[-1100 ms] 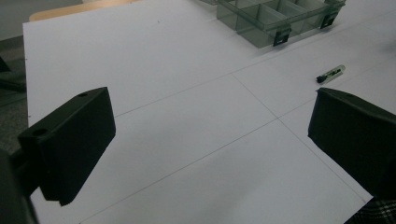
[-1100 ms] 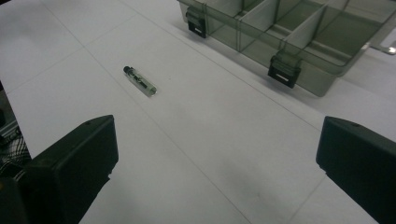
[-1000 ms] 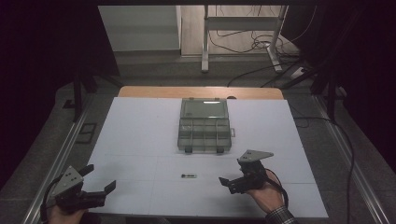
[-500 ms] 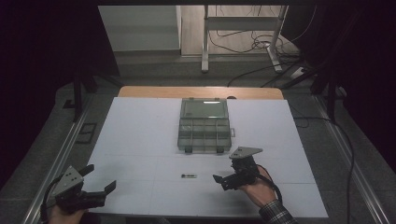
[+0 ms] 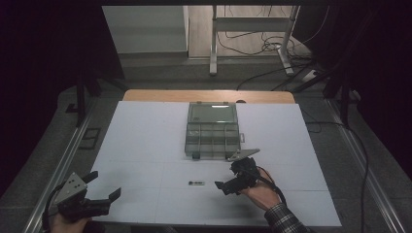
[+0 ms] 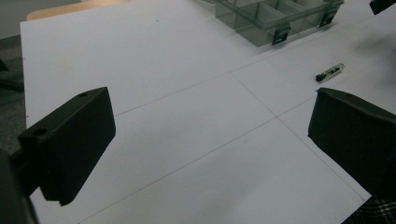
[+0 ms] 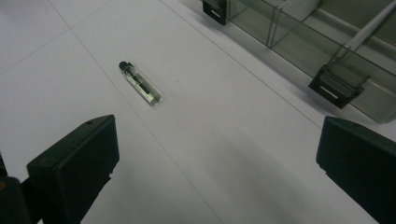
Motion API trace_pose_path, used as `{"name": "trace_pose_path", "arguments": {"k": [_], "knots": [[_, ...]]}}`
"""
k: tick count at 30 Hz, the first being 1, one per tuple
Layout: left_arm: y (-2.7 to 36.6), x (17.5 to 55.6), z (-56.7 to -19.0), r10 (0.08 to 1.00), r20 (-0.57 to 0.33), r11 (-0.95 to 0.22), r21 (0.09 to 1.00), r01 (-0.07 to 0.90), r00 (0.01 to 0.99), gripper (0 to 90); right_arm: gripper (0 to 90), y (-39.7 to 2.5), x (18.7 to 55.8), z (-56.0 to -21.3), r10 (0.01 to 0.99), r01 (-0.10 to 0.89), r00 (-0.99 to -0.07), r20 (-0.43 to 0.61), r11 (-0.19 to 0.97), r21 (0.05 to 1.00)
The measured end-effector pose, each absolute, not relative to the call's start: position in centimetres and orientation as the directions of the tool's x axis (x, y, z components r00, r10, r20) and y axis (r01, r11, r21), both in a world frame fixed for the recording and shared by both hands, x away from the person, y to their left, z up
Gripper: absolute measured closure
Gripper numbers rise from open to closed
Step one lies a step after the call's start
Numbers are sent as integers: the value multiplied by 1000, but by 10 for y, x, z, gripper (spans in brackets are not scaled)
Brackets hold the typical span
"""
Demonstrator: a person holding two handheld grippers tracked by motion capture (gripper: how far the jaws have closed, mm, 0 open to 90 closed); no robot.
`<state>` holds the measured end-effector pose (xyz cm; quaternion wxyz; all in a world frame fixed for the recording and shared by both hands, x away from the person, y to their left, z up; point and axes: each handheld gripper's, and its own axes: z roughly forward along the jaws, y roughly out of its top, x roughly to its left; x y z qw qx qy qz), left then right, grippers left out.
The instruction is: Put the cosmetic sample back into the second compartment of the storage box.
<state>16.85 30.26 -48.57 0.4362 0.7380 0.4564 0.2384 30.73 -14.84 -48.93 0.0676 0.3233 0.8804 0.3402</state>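
Right gripper view: the right gripper [image 7: 215, 163] stands with its jaws spread wide and nothing between them. The vial [image 7: 139, 89], a small clear tube with a black cap, lies flat on the table [image 7: 70, 56] ahead of the jaws and toward the left jaw, apart from both. Judged from this, the pick-up is not yet made: the approach is under way, while grasping, carrying and placing remain. Beyond the right jaw stands the box [image 7: 327, 51], a clear compartment case with black latches, its lid open; its cells look empty as far as can be seen.

High view: the right gripper [image 5: 232, 182] is just beside the vial [image 5: 196, 183], with the box [image 5: 213, 135] close behind it. The left gripper [image 5: 94, 194] hovers well apart at the near table edge.

Left gripper view: its jaws are likewise spread and empty, with the vial [image 6: 329, 72] far ahead by the right jaw. Nothing lies between the right gripper's jaws and the vial; the nearby box front is the only likely obstruction.
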Motion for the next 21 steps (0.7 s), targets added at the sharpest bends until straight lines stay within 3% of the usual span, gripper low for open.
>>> {"name": "trace_pose_path", "arguments": {"k": [21], "knots": [[302, 169, -486, 880, -43, -208, 861, 465, 473, 12, 20, -119, 322, -495, 610, 530, -788, 87, 599, 601]]}}
